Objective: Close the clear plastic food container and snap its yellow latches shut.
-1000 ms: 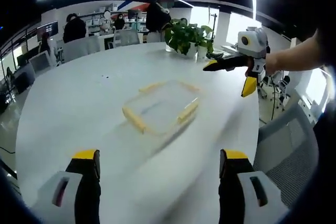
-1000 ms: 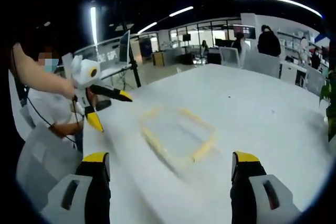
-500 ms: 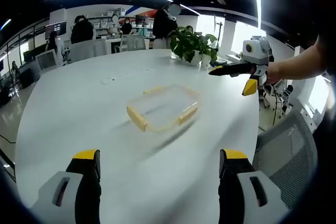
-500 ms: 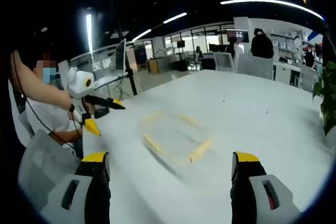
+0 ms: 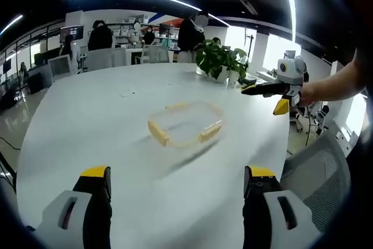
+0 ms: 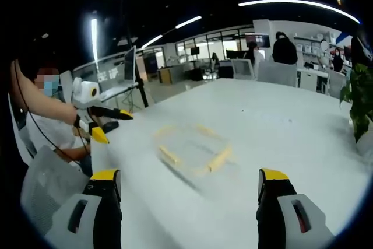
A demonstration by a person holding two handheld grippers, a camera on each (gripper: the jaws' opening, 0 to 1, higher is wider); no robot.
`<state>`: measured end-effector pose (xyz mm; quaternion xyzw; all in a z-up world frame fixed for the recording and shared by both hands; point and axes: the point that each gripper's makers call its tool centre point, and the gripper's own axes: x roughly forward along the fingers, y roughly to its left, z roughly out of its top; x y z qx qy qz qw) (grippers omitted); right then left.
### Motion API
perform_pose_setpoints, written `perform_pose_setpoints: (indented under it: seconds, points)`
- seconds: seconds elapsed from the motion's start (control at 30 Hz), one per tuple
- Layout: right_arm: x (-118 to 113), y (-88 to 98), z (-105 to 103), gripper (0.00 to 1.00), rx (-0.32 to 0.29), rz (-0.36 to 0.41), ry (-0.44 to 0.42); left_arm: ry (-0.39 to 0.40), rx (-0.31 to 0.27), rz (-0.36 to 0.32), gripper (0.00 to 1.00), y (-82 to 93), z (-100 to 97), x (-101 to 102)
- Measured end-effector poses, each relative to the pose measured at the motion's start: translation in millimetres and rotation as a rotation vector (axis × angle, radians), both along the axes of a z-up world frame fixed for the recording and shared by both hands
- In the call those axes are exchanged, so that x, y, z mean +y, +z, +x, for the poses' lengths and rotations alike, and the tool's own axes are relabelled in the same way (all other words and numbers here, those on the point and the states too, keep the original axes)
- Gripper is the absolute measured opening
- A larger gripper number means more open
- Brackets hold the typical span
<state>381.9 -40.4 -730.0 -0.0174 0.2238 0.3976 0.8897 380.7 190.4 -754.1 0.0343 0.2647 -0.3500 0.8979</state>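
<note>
While both grippers hang above it with nothing held, the large round white worktop (image 5: 87, 138) carries one task item.

Item 1: clear rectangular plastic food container with yellow latches (image 5: 186, 125), resting flat near the middle of the worktop, straight ahead of both pairs of fingers and well apart from each. Lid appears already seated, judged from the flat outline; blur prevents certainty. Long axis runs roughly crosswise to the left gripper's line of approach. In the right gripper view the container (image 6: 195, 147) again lies ahead, slightly left of centre between the fingers.

Item 2: left gripper (image 5: 175, 193), black fingers with yellow tips, spread wide apart, empty.

Item 3: right gripper (image 6: 189, 193), same build, fingers likewise wide apart, empty. Seen from the left gripper view it (image 5: 274, 94) sits beyond the container's far right end, off to the side.

Item 4: yellow latches, one on each visible edge; nearest long latch (image 5: 158, 134) faces the left fingers. Neither gripper is clearly nearer; judgement: each takes its own side.

Item 5: green potted plant (image 5: 218, 59), beyond the container.
</note>
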Motion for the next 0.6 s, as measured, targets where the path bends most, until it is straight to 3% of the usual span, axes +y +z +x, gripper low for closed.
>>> perform_pose_setpoints:
  seconds: [0.6]
  points:
    - [-1, 4.2, -23, 0.99, -0.007, 0.053, -0.024, 0.074, -0.028, -0.077, 0.95, 4.6, -19.0, 12]
